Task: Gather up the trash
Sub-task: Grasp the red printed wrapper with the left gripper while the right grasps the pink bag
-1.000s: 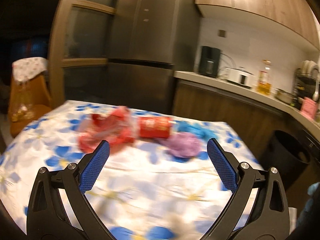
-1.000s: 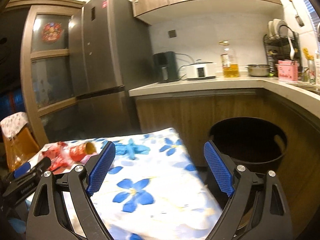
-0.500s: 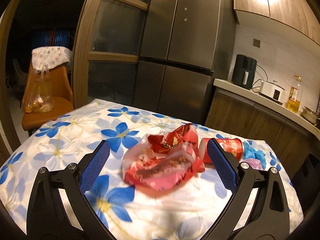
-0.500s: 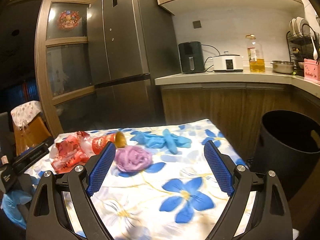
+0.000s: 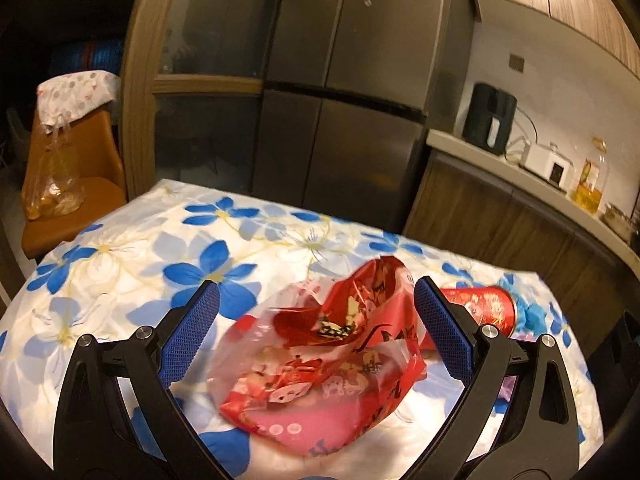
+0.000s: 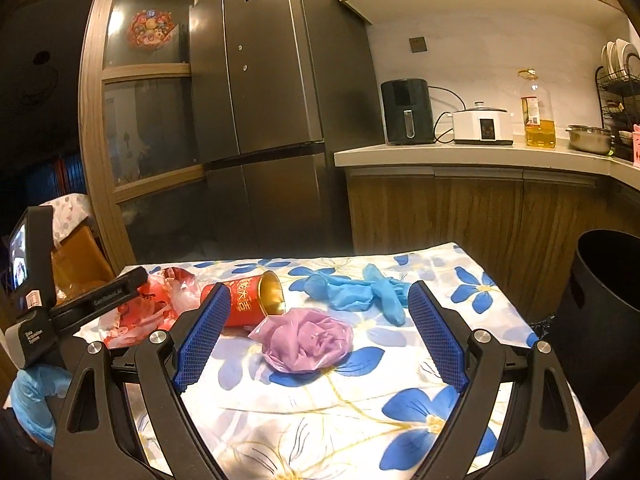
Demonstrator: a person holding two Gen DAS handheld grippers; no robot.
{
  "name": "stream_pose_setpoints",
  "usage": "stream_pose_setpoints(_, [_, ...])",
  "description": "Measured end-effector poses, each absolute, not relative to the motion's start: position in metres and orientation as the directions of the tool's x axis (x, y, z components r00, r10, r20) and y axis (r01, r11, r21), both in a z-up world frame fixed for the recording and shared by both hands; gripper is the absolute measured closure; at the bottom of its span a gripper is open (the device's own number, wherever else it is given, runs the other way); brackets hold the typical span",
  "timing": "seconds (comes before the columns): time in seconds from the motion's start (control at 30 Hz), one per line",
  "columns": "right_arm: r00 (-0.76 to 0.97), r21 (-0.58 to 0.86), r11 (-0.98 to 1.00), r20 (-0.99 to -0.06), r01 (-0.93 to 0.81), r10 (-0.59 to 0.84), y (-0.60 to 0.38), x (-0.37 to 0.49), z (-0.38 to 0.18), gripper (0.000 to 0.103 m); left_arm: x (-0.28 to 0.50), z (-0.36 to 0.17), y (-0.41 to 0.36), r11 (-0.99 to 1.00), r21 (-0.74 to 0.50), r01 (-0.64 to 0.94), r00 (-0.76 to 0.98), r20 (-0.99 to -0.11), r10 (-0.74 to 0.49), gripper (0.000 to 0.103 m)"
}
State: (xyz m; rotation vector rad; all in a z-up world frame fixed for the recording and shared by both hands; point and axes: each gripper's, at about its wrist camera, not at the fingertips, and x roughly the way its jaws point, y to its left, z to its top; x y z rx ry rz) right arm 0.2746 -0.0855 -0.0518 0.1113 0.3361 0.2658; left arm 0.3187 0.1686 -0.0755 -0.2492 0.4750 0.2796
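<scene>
A crumpled red plastic bag (image 5: 320, 356) lies on the flowered tablecloth (image 5: 120, 256), between the open jaws of my left gripper (image 5: 316, 332), which hovers just over it. A red paper cup (image 5: 480, 312) lies on its side right of the bag. In the right wrist view the cup (image 6: 248, 300) lies beside a crumpled purple bag (image 6: 306, 340), with blue gloves (image 6: 360, 292) behind. My right gripper (image 6: 316, 340) is open, the purple bag framed between its jaws. The red bag (image 6: 156, 304) and the left gripper's body (image 6: 80, 304) show at left.
A black trash bin (image 6: 600, 320) stands on the floor right of the table. A fridge (image 6: 272, 120) and a counter (image 6: 480, 156) with appliances are behind. An orange chair (image 5: 68, 184) with a bag stands at the far left.
My left gripper has swung left and closed in on the red bag. My right gripper has swung left from the bin and moved toward the purple bag.
</scene>
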Motion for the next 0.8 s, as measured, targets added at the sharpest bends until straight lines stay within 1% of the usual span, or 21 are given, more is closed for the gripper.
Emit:
stream_pose_setpoints(0.1, [0.906, 0.146, 0.959, -0.319, -0.243, 0.278, -0.082, 0.28, -0.055, 0.016, 0.326, -0.085, 0.166, 0.939, -0.156, -0.306, 0.834, -0.52, 0.186, 0.008])
stream_pose_setpoints(0.13, [0.904, 0.145, 0.959, -0.325, -0.243, 0.278, -0.081, 0.283, -0.056, 0.016, 0.327, -0.087, 0.167, 0.94, -0.16, -0.301, 0.831, -0.527, 0.176, 0.015])
stream_pose_setpoints(0.17, [0.901, 0.146, 0.959, -0.331, -0.244, 0.28, -0.08, 0.284, -0.058, 0.016, 0.328, -0.089, 0.168, 0.941, -0.171, -0.291, 0.828, -0.537, 0.159, 0.026])
stream_pose_setpoints(0.2, [0.898, 0.148, 0.958, -0.337, -0.246, 0.283, -0.079, 0.286, -0.059, 0.016, 0.329, -0.092, 0.168, 0.94, -0.176, -0.291, 0.823, -0.548, 0.152, 0.031])
stream_pose_setpoints(0.23, [0.895, 0.15, 0.957, -0.344, -0.247, 0.284, -0.078, 0.288, -0.061, 0.016, 0.33, -0.095, 0.169, 0.939, -0.18, -0.292, 0.814, -0.563, 0.145, 0.043])
stream_pose_setpoints(0.27, [0.89, 0.153, 0.956, -0.353, -0.25, 0.289, -0.076, 0.291, -0.063, 0.016, 0.333, -0.099, 0.171, 0.939, -0.189, -0.289, 0.802, -0.583, 0.129, 0.056])
stream_pose_setpoints(0.3, [0.885, 0.156, 0.955, -0.362, -0.253, 0.294, -0.075, 0.293, -0.066, 0.016, 0.334, -0.103, 0.173, 0.937, -0.197, -0.288, 0.794, -0.597, 0.119, 0.064])
stream_pose_setpoints(0.33, [0.88, 0.158, 0.955, -0.372, -0.252, 0.294, -0.073, 0.295, -0.068, 0.016, 0.335, -0.106, 0.175, 0.935, -0.212, -0.285, 0.785, -0.612, 0.101, 0.079])
stream_pose_setpoints(0.37, [0.875, 0.159, 0.954, -0.381, -0.255, 0.298, -0.072, 0.297, -0.071, 0.016, 0.335, -0.109, 0.176, 0.932, -0.224, -0.285, 0.78, -0.619, 0.09, 0.086])
stream_pose_setpoints(0.43, [0.865, 0.153, 0.955, -0.405, -0.255, 0.296, -0.068, 0.301, -0.077, 0.016, 0.333, -0.112, 0.177, 0.928, -0.24, -0.283, 0.785, -0.615, 0.08, 0.091])
stream_pose_setpoints(0.47, [0.862, 0.152, 0.955, -0.413, -0.253, 0.294, -0.067, 0.303, -0.08, 0.016, 0.33, -0.111, 0.178, 0.926, -0.25, -0.283, 0.792, -0.606, 0.078, 0.092])
stream_pose_setpoints(0.6, [0.848, 0.163, 0.956, -0.443, -0.244, 0.292, -0.064, 0.314, -0.086, 0.016, 0.307, -0.101, 0.176, 0.917, -0.291, -0.274, 0.834, -0.546, 0.076, 0.094])
stream_pose_setpoints(0.7, [0.838, 0.163, 0.959, -0.467, -0.233, 0.283, -0.059, 0.325, -0.09, 0.017, 0.285, -0.094, 0.17, 0.915, -0.297, -0.274, 0.859, -0.503, 0.095, 0.094])
stream_pose_setpoints(0.8, [0.813, 0.151, 0.964, -0.518, -0.22, 0.266, -0.053, 0.338, -0.098, 0.027, 0.266, -0.088, 0.165, 0.916, -0.299, -0.267, 0.876, -0.472, 0.102, 0.094])
